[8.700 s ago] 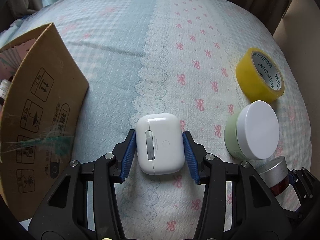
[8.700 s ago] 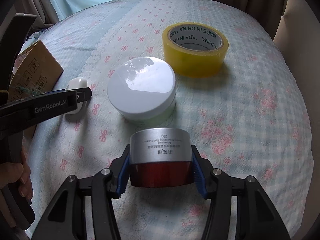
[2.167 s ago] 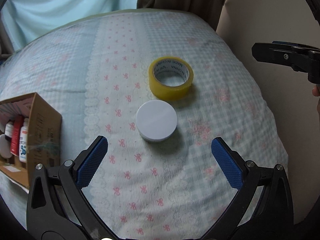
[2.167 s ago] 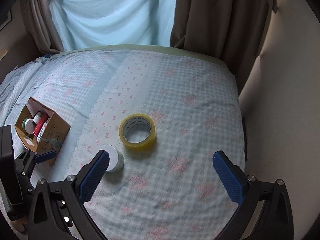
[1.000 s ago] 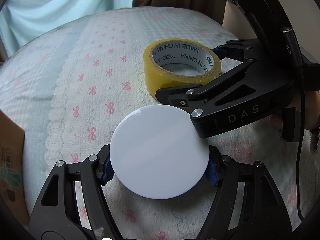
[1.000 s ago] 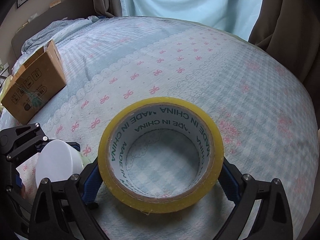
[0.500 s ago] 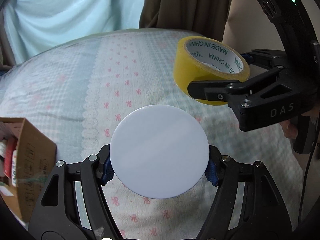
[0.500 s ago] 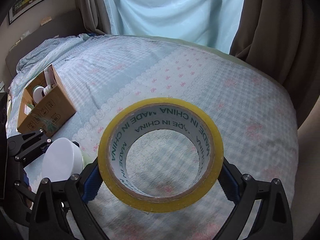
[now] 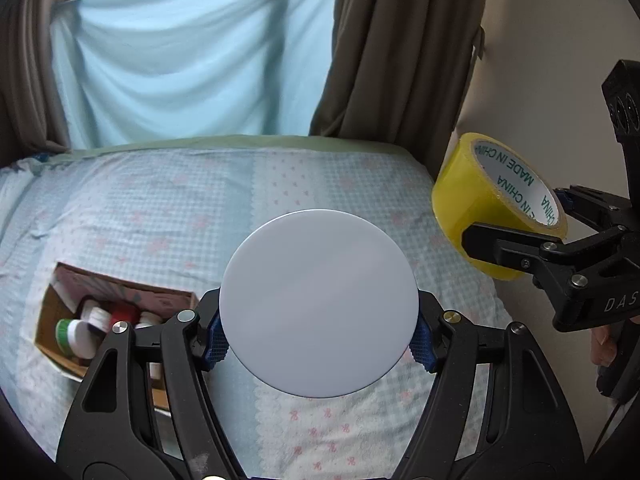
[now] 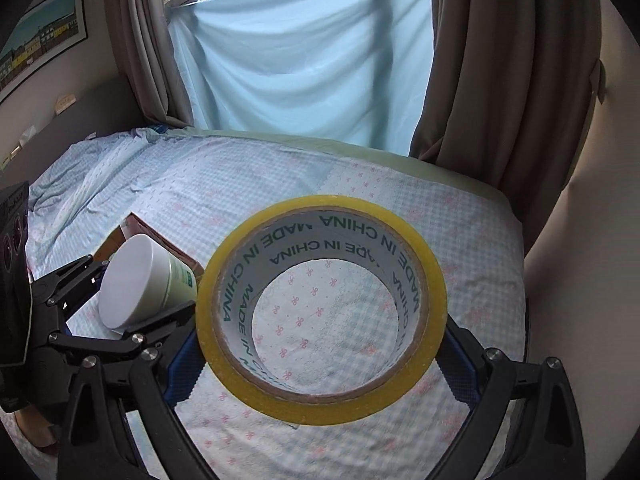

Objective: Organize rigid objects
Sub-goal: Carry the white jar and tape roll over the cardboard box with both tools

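Note:
My left gripper (image 9: 319,340) is shut on a round white-lidded cream jar (image 9: 319,300) and holds it high above the bed; the jar also shows in the right wrist view (image 10: 146,282) with its pale green side. My right gripper (image 10: 320,364) is shut on a yellow tape roll (image 10: 320,408) printed "MADE IN CHINA", lifted above the bed; the roll also shows in the left wrist view (image 9: 472,216), to the right of the jar. An open cardboard box (image 9: 48,320) with several small bottles lies on the bed at lower left, partly hidden by my left gripper.
The bed (image 9: 160,216) has a blue checked cover with pink bows. A light blue sheet (image 10: 304,52) hangs over the window behind it, with brown curtains (image 10: 504,80) either side. A beige wall (image 9: 552,60) stands close on the right.
Both grippers have risen further above the bed with the jar and tape roll held. The views tilted up, so the window and curtains show. The box interior has come into sight.

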Demonstrator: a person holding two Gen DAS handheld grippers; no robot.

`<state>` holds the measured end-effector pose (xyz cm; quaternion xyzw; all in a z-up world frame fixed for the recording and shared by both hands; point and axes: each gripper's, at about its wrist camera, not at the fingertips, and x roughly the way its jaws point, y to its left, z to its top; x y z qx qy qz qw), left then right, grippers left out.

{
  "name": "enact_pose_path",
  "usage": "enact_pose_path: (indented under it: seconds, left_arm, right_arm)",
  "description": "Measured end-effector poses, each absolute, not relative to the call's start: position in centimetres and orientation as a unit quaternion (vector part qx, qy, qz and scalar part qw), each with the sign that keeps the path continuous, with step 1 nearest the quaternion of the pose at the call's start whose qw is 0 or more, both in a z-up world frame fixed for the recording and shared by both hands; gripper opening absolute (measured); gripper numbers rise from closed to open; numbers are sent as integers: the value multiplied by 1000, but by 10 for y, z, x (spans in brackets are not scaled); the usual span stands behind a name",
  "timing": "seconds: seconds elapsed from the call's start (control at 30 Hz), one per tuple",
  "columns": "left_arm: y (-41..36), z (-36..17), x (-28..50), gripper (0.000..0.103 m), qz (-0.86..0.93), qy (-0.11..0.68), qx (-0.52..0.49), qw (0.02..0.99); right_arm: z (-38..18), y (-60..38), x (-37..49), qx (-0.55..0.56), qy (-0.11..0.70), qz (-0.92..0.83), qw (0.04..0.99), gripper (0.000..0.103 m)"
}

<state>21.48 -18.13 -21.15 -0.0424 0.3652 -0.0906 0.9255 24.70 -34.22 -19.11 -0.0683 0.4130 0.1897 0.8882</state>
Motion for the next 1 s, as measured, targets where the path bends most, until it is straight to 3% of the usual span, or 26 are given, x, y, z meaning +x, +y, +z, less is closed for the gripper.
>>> enact_pose_path:
  seconds: [0.23, 0.47, 0.77, 1.0]
  left_arm:
    - [-116, -153, 190, 68, -60, 352, -52, 933]
    - [-40, -131, 182, 68, -45, 360, -66, 930]
    - [71, -128, 190, 68, -52, 384, -56, 920]
    - [146, -157, 216, 68, -84, 430, -45, 898]
  right_arm:
    - [-139, -295, 231, -71, 399, 187, 895, 97]
    - [-121, -228, 216, -70, 404, 192, 892, 97]
    - [-120, -133, 215, -34, 418, 165, 893, 97]
    - [-145, -64, 223, 6, 452, 126, 883, 97]
